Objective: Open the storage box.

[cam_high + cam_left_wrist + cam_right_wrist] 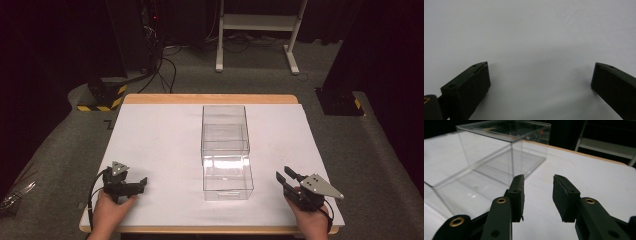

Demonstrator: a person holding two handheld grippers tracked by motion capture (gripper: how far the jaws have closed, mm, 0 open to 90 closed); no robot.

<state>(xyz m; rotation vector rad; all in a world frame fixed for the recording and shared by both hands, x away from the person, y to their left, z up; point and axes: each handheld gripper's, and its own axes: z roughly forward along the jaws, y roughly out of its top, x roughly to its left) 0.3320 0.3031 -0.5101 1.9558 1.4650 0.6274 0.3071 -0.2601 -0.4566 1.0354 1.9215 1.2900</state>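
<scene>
Clear plastic drawer box [226, 150] on our counter [150, 140]: long axis away from us, drawer pulled toward us | left gripper [143, 182] fingers wide apart, empty | right gripper [283, 174] fingers parted, empty.

On the table [150, 130] a paper sheet [160, 140] covers nearly the whole top. In the middle of the sheet stands a clear drawer box [225, 127], and its drawer [227, 177] juts out of it toward the person's side. The left gripper [131, 187] rests on the sheet near the front edge, well left of the drawer; the right gripper [286, 178] sits well right of it (both level with the drawer's front). Behind the table stands a frame [257, 22] on the floor.
</scene>
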